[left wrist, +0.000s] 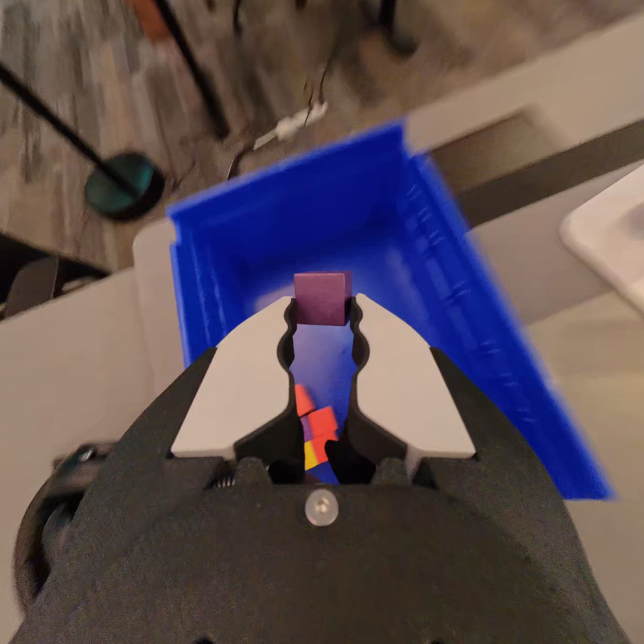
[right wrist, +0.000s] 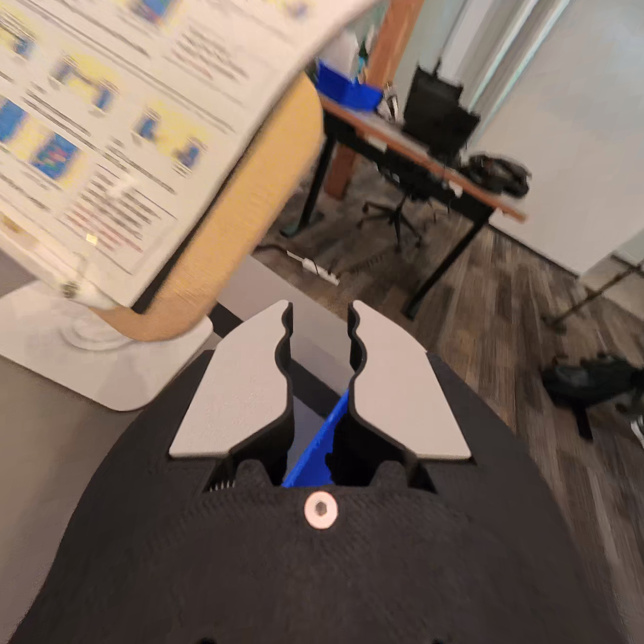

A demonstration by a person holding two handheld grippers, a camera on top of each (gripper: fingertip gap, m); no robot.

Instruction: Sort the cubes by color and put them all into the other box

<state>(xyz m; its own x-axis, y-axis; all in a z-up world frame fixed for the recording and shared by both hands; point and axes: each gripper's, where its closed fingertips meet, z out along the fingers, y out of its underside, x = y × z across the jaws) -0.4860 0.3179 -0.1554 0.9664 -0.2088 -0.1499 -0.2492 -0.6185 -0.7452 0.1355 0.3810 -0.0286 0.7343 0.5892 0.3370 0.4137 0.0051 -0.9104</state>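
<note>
In the left wrist view, my left gripper [left wrist: 322, 305] is shut on a purple cube [left wrist: 320, 299]. Both pads press its sides, and it hangs above the inside of a blue box [left wrist: 453, 278]. Below my fingers, at the near end of that box, lie red cubes [left wrist: 320, 420], a yellow cube [left wrist: 309, 460] and a purple one [left wrist: 306, 429]. In the right wrist view, my right gripper [right wrist: 320, 310] is open with nothing between its pads. It is raised over the table, and a sliver of a blue box [right wrist: 313, 460] shows beneath it.
A white table [left wrist: 69, 366] carries the box. A white stand base [right wrist: 104, 366] with a printed sheet [right wrist: 122, 122] stands to the left of my right gripper. A lamp base [left wrist: 120, 188], a power strip [left wrist: 296, 122] and a desk [right wrist: 418, 150] are beyond the table's edge.
</note>
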